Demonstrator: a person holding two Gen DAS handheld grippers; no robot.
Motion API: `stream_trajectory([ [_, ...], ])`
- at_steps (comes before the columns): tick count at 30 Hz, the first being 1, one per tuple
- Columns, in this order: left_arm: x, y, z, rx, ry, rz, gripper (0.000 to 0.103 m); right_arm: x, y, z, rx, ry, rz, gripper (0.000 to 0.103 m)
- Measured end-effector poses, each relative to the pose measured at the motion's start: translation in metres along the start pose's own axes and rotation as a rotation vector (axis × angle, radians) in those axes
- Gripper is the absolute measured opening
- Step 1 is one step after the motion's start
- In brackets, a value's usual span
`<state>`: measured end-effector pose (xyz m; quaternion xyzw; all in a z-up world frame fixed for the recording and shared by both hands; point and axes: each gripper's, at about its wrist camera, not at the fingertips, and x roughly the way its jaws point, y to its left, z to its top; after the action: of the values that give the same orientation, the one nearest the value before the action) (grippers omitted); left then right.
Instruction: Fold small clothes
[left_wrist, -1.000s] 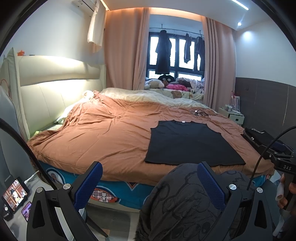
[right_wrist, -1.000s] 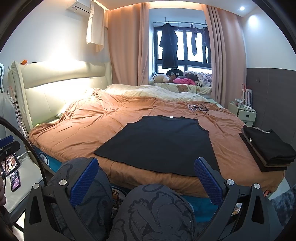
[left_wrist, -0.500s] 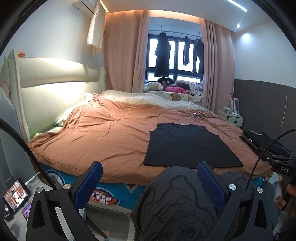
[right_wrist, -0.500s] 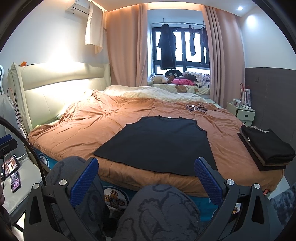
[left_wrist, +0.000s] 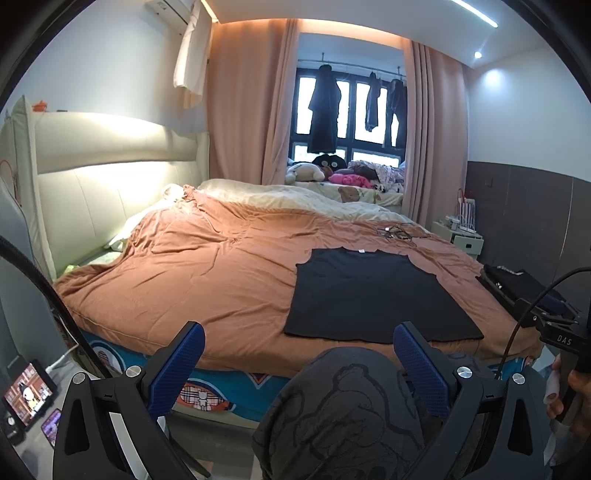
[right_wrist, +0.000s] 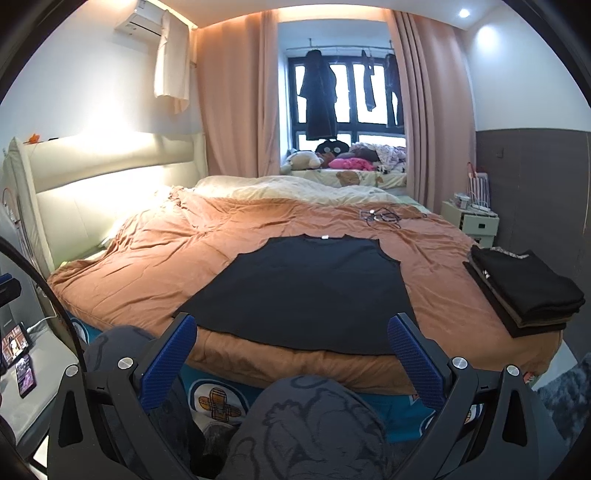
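A black T-shirt (left_wrist: 373, 295) lies flat on the orange bedspread (left_wrist: 221, 273), collar toward the window; it also shows in the right wrist view (right_wrist: 310, 288), where the bedspread (right_wrist: 147, 273) spreads out to its left. My left gripper (left_wrist: 297, 354) is open and empty, held off the bed's near edge above my knee in grey printed trousers (left_wrist: 347, 413). My right gripper (right_wrist: 291, 349) is open and empty, also short of the bed edge, facing the shirt's hem. The right gripper body shows at the right edge of the left wrist view (left_wrist: 554, 328).
A stack of folded dark clothes (right_wrist: 524, 288) sits at the bed's right edge. Cables (right_wrist: 380, 216) lie on the far bedspread. A small nightstand (right_wrist: 471, 221) stands at right. A tablet and phone (left_wrist: 29, 391) rest on a side surface at left.
Both grippers have drawn back and risen slightly, so the bed and shirt sit a little lower and farther in view. Both stay open and empty.
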<state>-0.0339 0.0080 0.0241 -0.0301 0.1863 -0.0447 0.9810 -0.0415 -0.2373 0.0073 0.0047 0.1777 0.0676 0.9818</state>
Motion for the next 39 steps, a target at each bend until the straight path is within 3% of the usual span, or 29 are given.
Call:
stream_trajectory([
  [7,0.042,0.005,-0.003,-0.022,0.052,-0.033,0.102,0.029,-0.012,0.004,0.031,0.037,-0.033,0.103],
  [16,0.097,0.006,-0.002,-0.046,0.113,-0.066,0.089,0.058,-0.034,0.017,0.093,0.072,-0.061,0.103],
  [24,0.160,0.010,-0.004,-0.065,0.215,-0.086,0.066,0.094,-0.052,0.022,0.130,0.103,-0.075,0.103],
  [30,0.214,0.015,-0.010,-0.086,0.319,-0.097,0.055,0.120,-0.063,0.025,0.155,0.129,-0.092,0.103],
  [39,0.280,0.022,-0.024,-0.100,0.446,-0.094,0.044,0.155,-0.082,0.027,0.194,0.204,-0.118,0.083],
])
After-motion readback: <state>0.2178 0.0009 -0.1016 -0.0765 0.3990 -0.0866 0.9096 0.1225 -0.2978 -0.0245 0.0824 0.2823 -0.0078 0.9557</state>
